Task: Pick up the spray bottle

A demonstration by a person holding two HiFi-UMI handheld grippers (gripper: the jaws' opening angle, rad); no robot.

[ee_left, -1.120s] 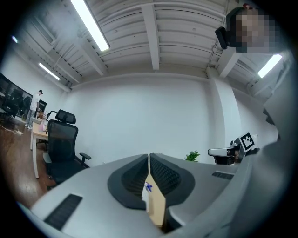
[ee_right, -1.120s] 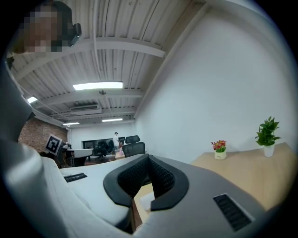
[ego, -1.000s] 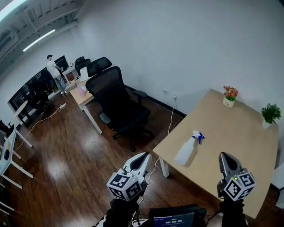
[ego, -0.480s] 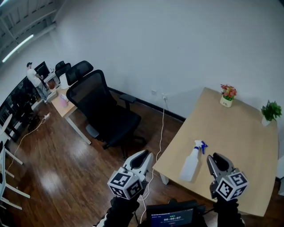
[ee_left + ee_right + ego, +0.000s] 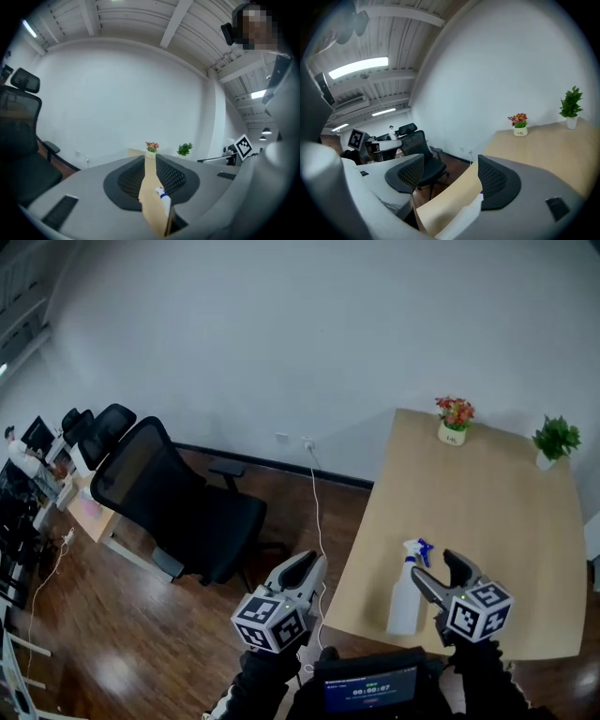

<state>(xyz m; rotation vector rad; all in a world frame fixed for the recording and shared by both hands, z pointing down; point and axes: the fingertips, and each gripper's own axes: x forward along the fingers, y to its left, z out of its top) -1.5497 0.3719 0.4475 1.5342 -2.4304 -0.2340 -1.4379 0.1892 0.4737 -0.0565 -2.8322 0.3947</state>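
Head view steeply down on table (image 5: 487, 502), both gripper views roughly level, all sharing flowerpot (image 5: 455, 418).

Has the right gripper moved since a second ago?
Yes. The right gripper came leftward up to the spray bottle; its jaws have just been opening, bottle low between them, ungripped.

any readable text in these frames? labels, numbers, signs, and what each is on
Nothing reads cleanly.
Screen at the head view's bottom edge: a row of digits, too blurred to quote.
Flower pot: small dark print, too small to read.
Left marker cube, right marker cube: square patterns only, no words.
Spray bottle: no label visible.
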